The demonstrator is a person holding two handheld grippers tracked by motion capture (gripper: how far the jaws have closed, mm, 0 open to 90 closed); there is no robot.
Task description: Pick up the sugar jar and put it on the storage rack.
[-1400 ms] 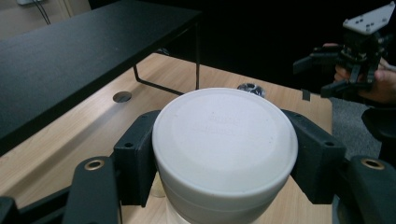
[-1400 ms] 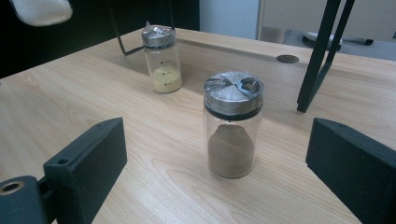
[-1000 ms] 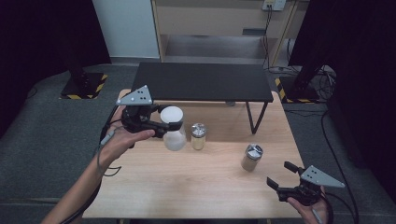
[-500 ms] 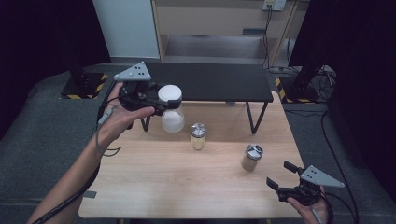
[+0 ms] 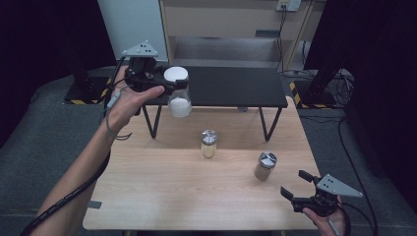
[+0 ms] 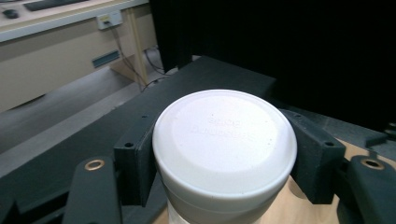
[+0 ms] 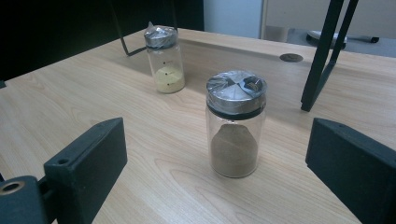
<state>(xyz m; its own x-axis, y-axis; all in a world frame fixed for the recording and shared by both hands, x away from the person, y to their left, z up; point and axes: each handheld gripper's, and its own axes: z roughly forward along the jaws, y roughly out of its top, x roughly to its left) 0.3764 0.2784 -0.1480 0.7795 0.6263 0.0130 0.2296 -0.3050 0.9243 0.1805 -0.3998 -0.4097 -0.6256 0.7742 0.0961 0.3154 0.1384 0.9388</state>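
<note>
One wooden surface (image 5: pixel 162 191) takes up the middle of the high view, and one black shelf (image 5: pixel 236 86) on thin legs stands across its far edge at twelve o'clock. Two grippers are in play. The left gripper (image 5: pixel 169 83), up at eleven o'clock, pinches the white-lidded jar (image 5: pixel 178 93) by its neck and holds it in the air, upright, in front of the shelf's near left corner; in the left gripper view both black jaws press against the jar (image 6: pixel 224 154) just under its white lid. The right gripper (image 5: pixel 295 184) sits low at five o'clock, its jaws spread wide with nothing between them. Three jars in all: one lifted, two standing on the surface. The brown-powder jar (image 7: pixel 236 123) stands at four o'clock, just ahead of the spread jaws. The yellow-powder jar (image 7: pixel 164 58) stands near the centre, well apart from it.
</note>
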